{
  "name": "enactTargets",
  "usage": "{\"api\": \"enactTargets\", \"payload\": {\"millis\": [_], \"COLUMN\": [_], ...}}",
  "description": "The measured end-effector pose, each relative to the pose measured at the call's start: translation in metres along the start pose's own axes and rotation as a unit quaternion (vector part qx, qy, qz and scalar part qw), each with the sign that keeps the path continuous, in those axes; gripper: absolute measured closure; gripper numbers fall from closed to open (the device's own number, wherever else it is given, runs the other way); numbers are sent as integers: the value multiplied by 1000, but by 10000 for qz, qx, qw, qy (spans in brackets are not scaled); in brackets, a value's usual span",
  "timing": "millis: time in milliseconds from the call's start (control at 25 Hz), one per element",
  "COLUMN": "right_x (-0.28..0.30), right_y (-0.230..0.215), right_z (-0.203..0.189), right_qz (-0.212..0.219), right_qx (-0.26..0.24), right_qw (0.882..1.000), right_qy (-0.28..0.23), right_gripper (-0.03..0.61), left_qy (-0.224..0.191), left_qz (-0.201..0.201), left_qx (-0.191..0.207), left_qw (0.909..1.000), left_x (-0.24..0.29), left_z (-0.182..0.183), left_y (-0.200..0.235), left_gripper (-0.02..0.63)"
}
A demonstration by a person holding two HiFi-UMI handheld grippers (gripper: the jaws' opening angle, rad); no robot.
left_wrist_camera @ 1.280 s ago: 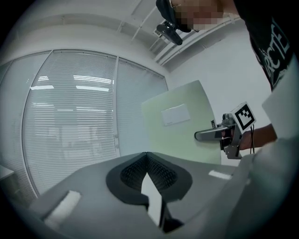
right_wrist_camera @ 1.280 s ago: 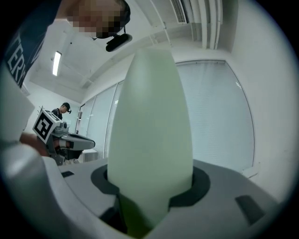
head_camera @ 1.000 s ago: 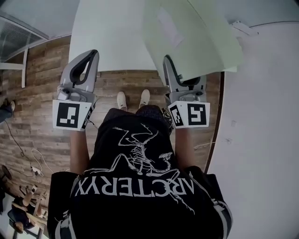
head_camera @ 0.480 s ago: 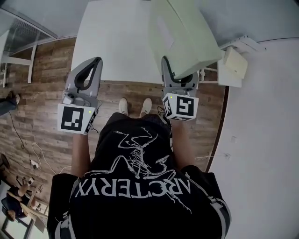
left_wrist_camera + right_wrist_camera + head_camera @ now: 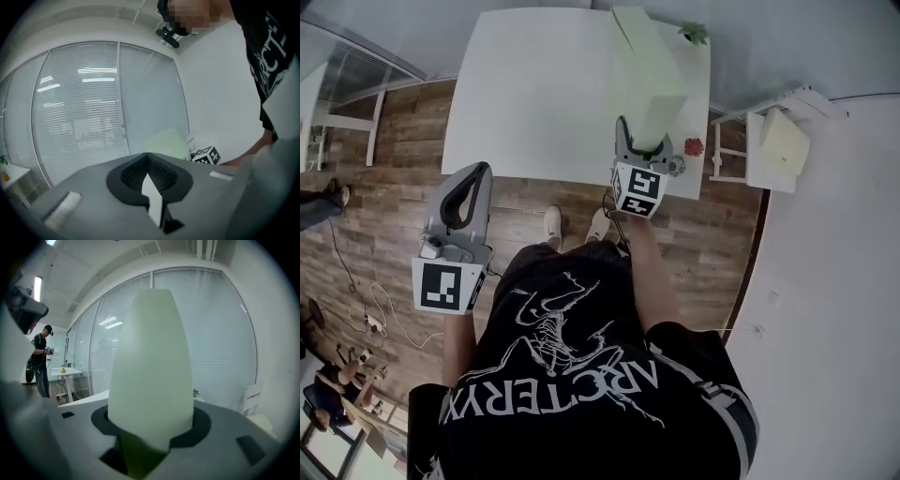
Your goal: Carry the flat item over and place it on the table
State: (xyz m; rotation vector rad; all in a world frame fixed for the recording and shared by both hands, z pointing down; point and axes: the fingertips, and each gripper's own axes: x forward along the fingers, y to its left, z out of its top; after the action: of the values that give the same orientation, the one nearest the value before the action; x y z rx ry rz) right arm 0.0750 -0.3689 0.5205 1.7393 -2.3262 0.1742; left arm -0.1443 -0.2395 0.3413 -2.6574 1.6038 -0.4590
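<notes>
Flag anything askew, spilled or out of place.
Nothing spilled or damaged. Only the pale green flat item sticks up from the right gripper over the white table, not laid flat. The left gripper is shut and empty.

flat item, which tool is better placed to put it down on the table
Right. The right tool is shut on the flat item and holds it above the table's near edge. The left tool is shut, empty, and over the floor, short of the table.
</notes>
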Motion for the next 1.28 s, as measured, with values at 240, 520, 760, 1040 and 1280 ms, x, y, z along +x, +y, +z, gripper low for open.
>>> {"api": "enactTargets", "payload": {"millis": [240, 520, 760, 1040, 1280], "right_x": [16, 35, 39, 25, -18], "right_y": [-2, -4, -3, 0, 6], "right_z": [-23, -60, -74, -64, -33], "right_qz": [0, 2, 117, 329, 537], "right_qx": [-181, -142, -98, -65, 127], "right_qw": [9997, 9998, 9991, 9969, 9968], "right_qy": [-154, 156, 393, 714, 572], "right_gripper": [328, 313, 299, 290, 290], "left_qy": [-36, -214, -155, -191, -461], "left_qz": [63, 116, 168, 5, -262], "left_qx": [47, 279, 268, 269, 251], "left_qw": [10000, 9993, 9994, 9995, 9983], "left_x": [-4, -11, -17, -13, 3], "left_z": [4, 18, 9, 10, 21], "left_y": [-6, -3, -2, -4, -10], "left_gripper": [615, 615, 615, 615, 615]}}
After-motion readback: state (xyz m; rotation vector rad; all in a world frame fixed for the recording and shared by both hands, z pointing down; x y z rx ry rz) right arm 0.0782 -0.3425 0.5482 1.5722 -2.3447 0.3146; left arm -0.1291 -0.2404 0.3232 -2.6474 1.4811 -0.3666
